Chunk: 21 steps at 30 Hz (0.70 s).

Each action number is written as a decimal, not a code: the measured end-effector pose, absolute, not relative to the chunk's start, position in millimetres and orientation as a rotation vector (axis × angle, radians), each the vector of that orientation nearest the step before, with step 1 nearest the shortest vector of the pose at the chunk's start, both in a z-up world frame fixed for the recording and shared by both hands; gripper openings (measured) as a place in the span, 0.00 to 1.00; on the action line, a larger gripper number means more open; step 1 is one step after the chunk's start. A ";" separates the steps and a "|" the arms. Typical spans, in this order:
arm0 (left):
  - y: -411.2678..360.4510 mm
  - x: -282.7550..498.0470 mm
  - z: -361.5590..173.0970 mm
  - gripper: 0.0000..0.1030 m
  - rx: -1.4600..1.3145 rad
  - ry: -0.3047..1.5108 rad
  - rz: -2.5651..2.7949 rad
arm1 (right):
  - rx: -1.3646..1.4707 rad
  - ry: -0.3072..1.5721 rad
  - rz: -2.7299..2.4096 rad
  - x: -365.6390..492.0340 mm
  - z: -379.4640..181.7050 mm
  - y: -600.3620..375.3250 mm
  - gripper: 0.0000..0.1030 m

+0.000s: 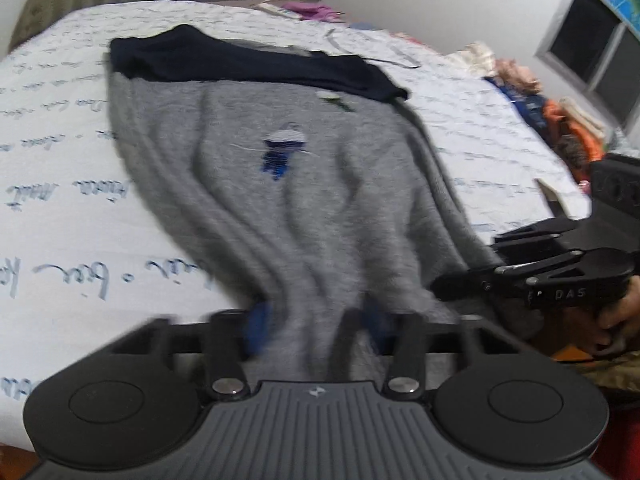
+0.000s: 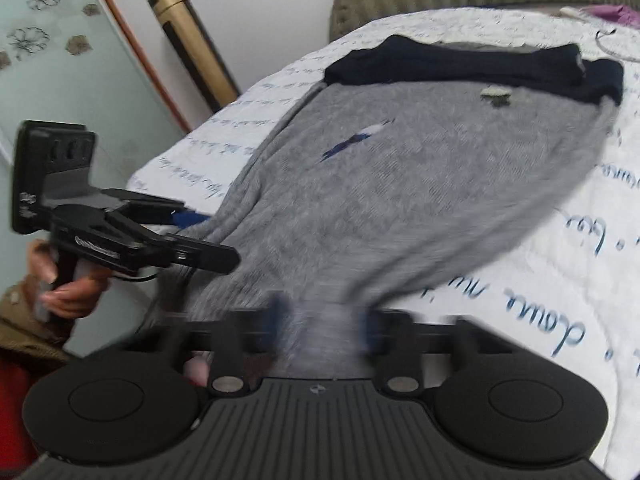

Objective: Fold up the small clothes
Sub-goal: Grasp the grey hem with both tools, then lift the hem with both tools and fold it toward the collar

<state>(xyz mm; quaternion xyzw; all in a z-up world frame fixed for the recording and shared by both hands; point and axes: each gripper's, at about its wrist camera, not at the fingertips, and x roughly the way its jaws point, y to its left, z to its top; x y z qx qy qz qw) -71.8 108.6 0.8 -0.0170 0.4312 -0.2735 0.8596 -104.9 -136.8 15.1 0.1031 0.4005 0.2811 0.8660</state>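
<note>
both grippers, left gripper and right gripper, are clamped on the near hem of the grey sweater, which is spread over the white bedspread, bare cover either side.

Black gripper, blue-tipped fingers

Left claw and right claw are both clamped, side by side, fingers pointing forward.

fuzzy grey knit cloth garment with dark navy band at frame top; matt black plastic left gripper; white printed quilted cloth bedcover.
</note>
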 end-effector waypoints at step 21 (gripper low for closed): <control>81.7 10.8 73.4 0.17 -0.028 0.711 -0.487 | 0.287 0.645 0.480 -12.3 67.3 -193.7 0.17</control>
